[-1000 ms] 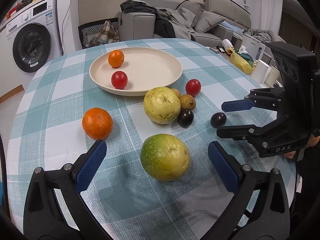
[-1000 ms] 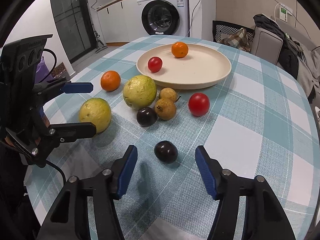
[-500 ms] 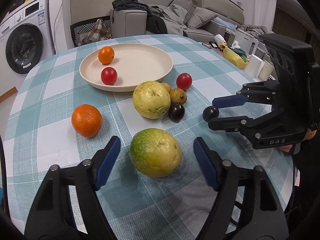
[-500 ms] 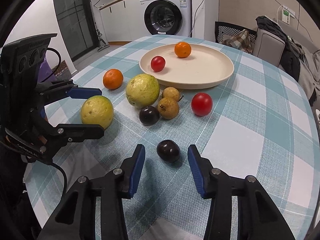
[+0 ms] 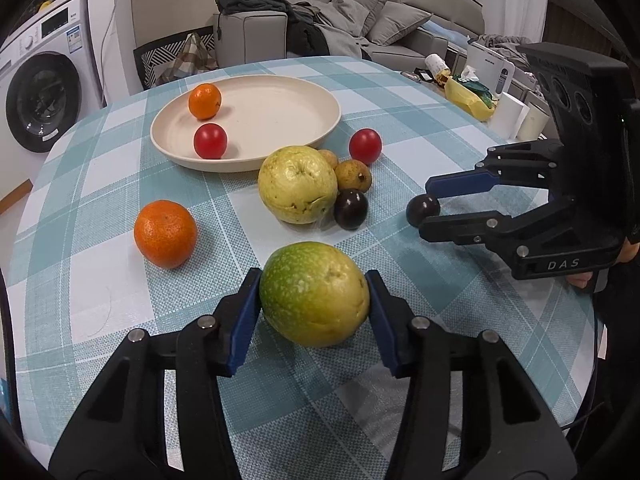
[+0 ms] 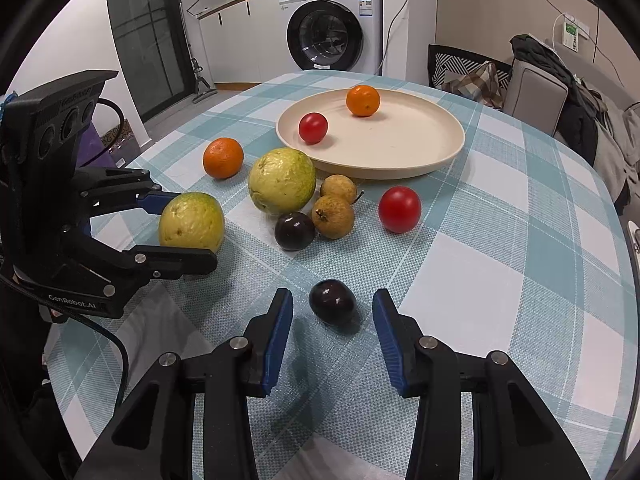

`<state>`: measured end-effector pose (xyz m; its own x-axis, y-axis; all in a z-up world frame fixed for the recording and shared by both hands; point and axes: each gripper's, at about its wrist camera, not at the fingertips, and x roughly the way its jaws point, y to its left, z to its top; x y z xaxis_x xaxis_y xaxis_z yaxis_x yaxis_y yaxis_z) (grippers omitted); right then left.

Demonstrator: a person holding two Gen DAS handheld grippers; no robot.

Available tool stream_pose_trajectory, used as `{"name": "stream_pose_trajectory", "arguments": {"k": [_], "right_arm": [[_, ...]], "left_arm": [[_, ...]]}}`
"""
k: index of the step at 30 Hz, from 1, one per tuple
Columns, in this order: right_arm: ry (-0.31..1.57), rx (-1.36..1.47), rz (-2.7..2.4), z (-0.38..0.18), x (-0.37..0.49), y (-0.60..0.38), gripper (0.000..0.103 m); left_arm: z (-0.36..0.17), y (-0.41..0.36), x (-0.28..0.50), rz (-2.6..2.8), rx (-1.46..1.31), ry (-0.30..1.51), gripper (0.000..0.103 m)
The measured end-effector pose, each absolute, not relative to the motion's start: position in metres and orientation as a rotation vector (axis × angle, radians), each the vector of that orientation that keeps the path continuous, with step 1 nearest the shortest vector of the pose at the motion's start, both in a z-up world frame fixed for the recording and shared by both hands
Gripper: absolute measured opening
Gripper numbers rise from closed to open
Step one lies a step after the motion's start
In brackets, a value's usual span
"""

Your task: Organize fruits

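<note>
My left gripper (image 5: 312, 296) is shut on a green-yellow guava (image 5: 314, 294) resting on the checked tablecloth; both blue pads touch its sides. It also shows in the right wrist view (image 6: 191, 222). My right gripper (image 6: 332, 314) is open around a dark plum (image 6: 332, 302), with gaps on both sides. A cream plate (image 6: 420, 148) holds a small orange (image 6: 363, 100) and a red tomato (image 6: 313, 128). Loose on the table are an orange (image 6: 223, 158), a second guava (image 6: 282, 181), another plum (image 6: 294, 231), two brown fruits (image 6: 333, 216) and a red tomato (image 6: 399, 209).
The round table's edge (image 6: 624, 220) curves close on the right. A washing machine (image 6: 334, 26) stands beyond the table. A sofa with clothes (image 5: 320, 24) lies behind. A yellow bag and white boxes (image 5: 472, 96) sit off the table's far right.
My left gripper moved forward and shut on the green-yellow guava. My right gripper narrowed around the near plum and stays open.
</note>
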<state>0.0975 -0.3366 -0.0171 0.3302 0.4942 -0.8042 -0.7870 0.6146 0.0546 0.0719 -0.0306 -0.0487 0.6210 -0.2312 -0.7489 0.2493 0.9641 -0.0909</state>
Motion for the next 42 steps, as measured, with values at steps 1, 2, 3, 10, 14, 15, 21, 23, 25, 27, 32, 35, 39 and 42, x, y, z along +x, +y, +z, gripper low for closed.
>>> {"name": "stream_pose_trajectory", "arguments": {"k": [1, 2, 3, 10, 14, 15, 21, 23, 25, 27, 32, 35, 39, 42], "right_arm": [[0.894, -0.378, 0.864, -0.017, 0.097, -0.337, 0.044], [0.894, -0.378, 0.865, -0.017, 0.097, -0.337, 0.044], [0.893, -0.378, 0.864, -0.017, 0.098, -0.337, 0.044], [0.895, -0.379, 0.859, -0.017, 0.098, -0.338, 0.043], [0.897, -0.387, 0.856, -0.019, 0.098, -0.337, 0.038], [0.897, -0.39, 0.857, -0.019, 0.097, -0.336, 0.037], [0.889, -0.408, 0.853, -0.021, 0.095, -0.334, 0.026], [0.888, -0.41, 0.854, -0.021, 0.094, -0.334, 0.026], [0.887, -0.407, 0.856, -0.021, 0.094, -0.334, 0.026], [0.883, -0.406, 0.857, -0.02, 0.094, -0.334, 0.026], [0.875, -0.394, 0.857, -0.018, 0.095, -0.336, 0.026], [0.871, -0.384, 0.855, -0.016, 0.096, -0.336, 0.026], [0.858, -0.367, 0.857, -0.013, 0.097, -0.337, 0.026], [0.845, -0.353, 0.861, -0.01, 0.097, -0.338, 0.026]], "left_arm": [[-0.049, -0.031, 0.072, -0.276, 0.024, 0.857, 0.048], [-0.049, -0.031, 0.072, -0.277, 0.022, 0.858, 0.048], [-0.049, -0.03, 0.072, -0.278, 0.019, 0.858, 0.048], [-0.049, -0.031, 0.072, -0.278, 0.019, 0.858, 0.048], [-0.049, -0.031, 0.073, -0.275, 0.012, 0.858, 0.048], [-0.049, -0.03, 0.073, -0.277, 0.009, 0.859, 0.048], [-0.049, -0.03, 0.073, -0.275, 0.007, 0.859, 0.048], [-0.049, -0.03, 0.073, -0.273, 0.007, 0.859, 0.048], [-0.049, -0.03, 0.073, -0.271, 0.005, 0.858, 0.048], [-0.049, -0.029, 0.073, -0.269, 0.003, 0.857, 0.048], [-0.047, -0.028, 0.072, -0.263, -0.004, 0.849, 0.048], [-0.045, -0.026, 0.071, -0.252, -0.011, 0.84, 0.048], [-0.042, -0.023, 0.071, -0.231, -0.025, 0.82, 0.048], [-0.039, -0.018, 0.072, -0.214, -0.04, 0.806, 0.048]]}}
